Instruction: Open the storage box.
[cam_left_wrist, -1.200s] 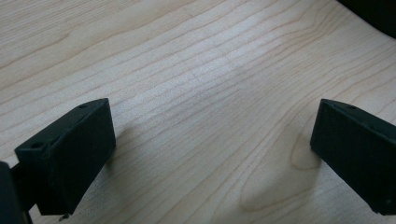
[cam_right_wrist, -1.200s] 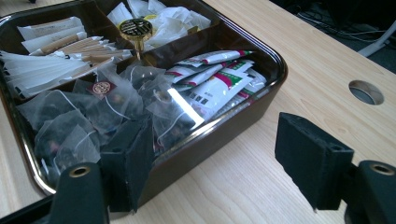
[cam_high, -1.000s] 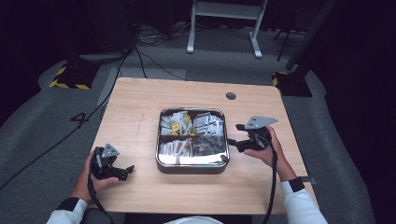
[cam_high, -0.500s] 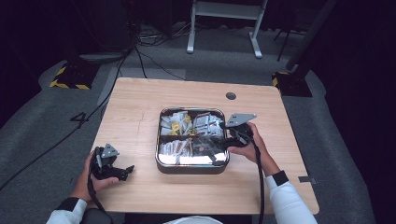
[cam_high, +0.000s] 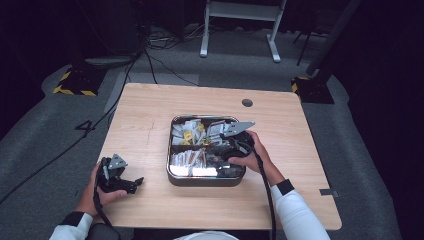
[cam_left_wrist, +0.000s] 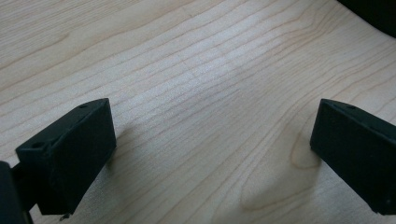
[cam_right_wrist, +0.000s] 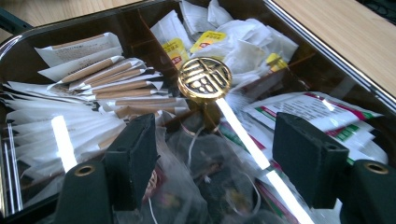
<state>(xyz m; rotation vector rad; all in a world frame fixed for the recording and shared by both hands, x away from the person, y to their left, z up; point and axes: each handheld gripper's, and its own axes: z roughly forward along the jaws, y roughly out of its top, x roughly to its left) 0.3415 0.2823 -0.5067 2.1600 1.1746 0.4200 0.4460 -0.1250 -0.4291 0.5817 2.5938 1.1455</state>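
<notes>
Box: a square, metal-rimmed box (cam_high: 174, 172) sits mid-bench, divided into compartments of sachets and sticks; a clear lid appears to cover it, judging by the light streaks running across the top in the right gripper view
Knob: a round gold knob (cam_right_wrist: 204, 77) with a pierced pattern stands at the centre of the lid, just ahead of the right tool's jaws
Right tool: the right tool (cam_right_wrist: 212, 144) hangs over the near half of the box, jaws spread wide and empty, the knob lying beyond and between them
Left tool: the left tool (cam_left_wrist: 212, 140) rests low over bare bench (cam_high: 150, 115) well to the left of the box, jaws wide apart with nothing between them
Step in hand: most likely closing on the knob to lift the lid
How to do it well: move forward until the knob sits squarely between the jaws, lower so they meet the stem or underside rather than the domed top, close firmly, then lift straight up
Risk: a polished round knob may slip from flat jaws, and a tilted lid could drag on the rim
Spare hand: the left tool could steady the box's rim if it shifts
</notes>
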